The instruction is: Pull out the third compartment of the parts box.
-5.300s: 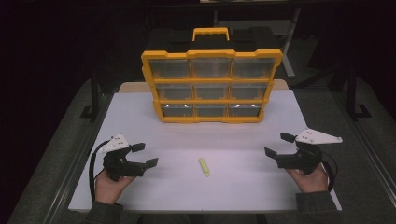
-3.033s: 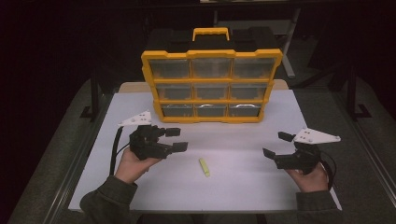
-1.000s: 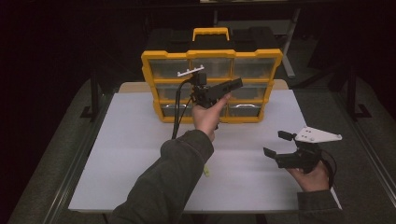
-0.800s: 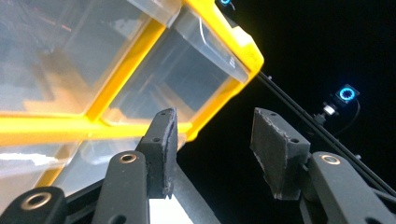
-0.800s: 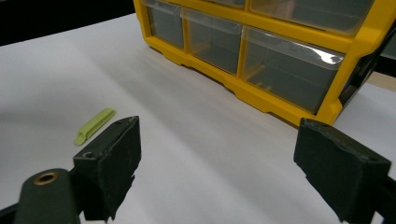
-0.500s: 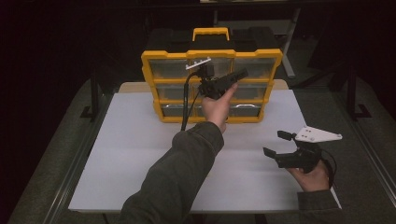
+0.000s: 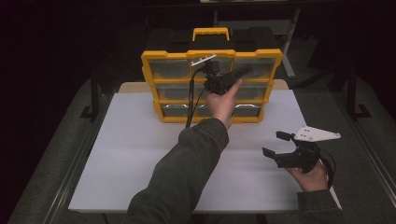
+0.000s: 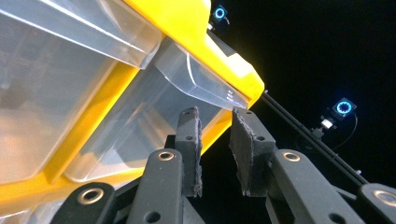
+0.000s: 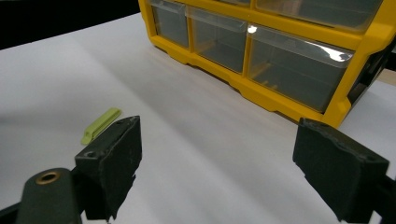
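Observation:
A yellow drawer cabinet [image 7: 149,70] with clear drawers stands at the back of the white board [image 7: 126,154]. My left gripper [image 7: 245,71] is raised in front of its top right drawer. In the left gripper view the jaws [image 8: 215,112] have just been closing to a narrow gap, with nothing between the pads; the clear drawer lip [image 8: 201,79] of the cabinet [image 8: 187,18] sits just beyond the tips. My right gripper [image 7: 273,143] rests low at the right, wide open and empty [image 9: 219,135]. A small green piece [image 9: 100,125] lies on the board; the sleeve hides it from the high view.
The cabinet's bottom row of drawers [image 9: 280,100] faces the right gripper. A yellow carry handle [image 7: 211,31] tops the cabinet. The left forearm [image 7: 187,172] crosses the middle of the board. Dark floor and table-frame bars surround the board.
The left hand has drifted right and slightly up along the top drawer row, toward the top right drawer. The right hand and its gripper have stayed put.

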Tool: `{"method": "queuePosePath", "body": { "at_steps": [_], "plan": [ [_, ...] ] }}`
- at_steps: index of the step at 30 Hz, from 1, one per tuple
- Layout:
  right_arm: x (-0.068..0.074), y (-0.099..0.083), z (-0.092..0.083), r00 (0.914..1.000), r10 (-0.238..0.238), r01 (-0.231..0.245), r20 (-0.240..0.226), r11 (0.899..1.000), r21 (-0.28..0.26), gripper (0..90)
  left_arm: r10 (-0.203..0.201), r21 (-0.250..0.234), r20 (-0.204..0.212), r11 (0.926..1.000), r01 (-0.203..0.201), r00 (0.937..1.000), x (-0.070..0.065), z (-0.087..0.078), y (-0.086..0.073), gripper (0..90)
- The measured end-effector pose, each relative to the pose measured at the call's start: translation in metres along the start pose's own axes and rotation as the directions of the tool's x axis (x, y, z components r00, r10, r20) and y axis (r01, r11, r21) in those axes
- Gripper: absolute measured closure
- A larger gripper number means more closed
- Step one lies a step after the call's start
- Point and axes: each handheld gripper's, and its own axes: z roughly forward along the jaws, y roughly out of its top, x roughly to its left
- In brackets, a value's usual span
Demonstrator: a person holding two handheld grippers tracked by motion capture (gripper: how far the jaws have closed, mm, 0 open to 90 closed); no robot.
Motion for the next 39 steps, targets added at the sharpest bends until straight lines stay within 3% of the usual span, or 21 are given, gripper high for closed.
{"method": "queuePosePath", "body": {
  "at_steps": [5, 8, 16, 25, 28, 39],
  "plan": [
    [0.0, 0.0, 0.0, 1.0, 0.0, 0.0, -0.001, 1.0, -0.001, 14.7, 0.017, -0.012, -0.014, 0.9998, -0.017, 0.9998, -0.003, 0.003, 0.001, 73.4],
    [-0.001, 0.0, 0.0, 0.9999, 0.006, -0.006, -0.01, 1.0, -0.009, 14.7, 0.009, -0.035, -0.041, 0.9993, -0.011, 0.9991, -0.005, 0.004, 0.003, 74.1],
    [-0.002, 0.0, -0.001, 0.9999, 0.01, -0.01, -0.012, 1.0, -0.02, 14.6, -0.003, -0.055, -0.049, 0.9985, 0.0, 0.9988, -0.006, 0.007, 0.0, 78.5],
    [-0.002, 0.0, -0.002, 0.9996, 0.017, -0.017, -0.021, 0.999, -0.03, 14.6, -0.037, -0.059, -0.039, 0.9977, 0.035, 0.9986, -0.005, 0.003, -0.001, 81.0],
    [-0.002, 0.001, -0.001, 0.9996, 0.011, -0.012, -0.025, 0.999, -0.033, 14.6, -0.068, -0.076, -0.03, 0.995, 0.065, 0.9973, -0.004, 0.0, -0.003, 82.5],
    [-0.002, 0.0, 0.001, 0.9995, 0.013, -0.013, -0.027, 1.0, -0.019, 14.6, -0.078, -0.066, -0.012, 0.9948, 0.077, 0.9969, -0.005, -0.004, -0.004, 82.9]
  ]
}}
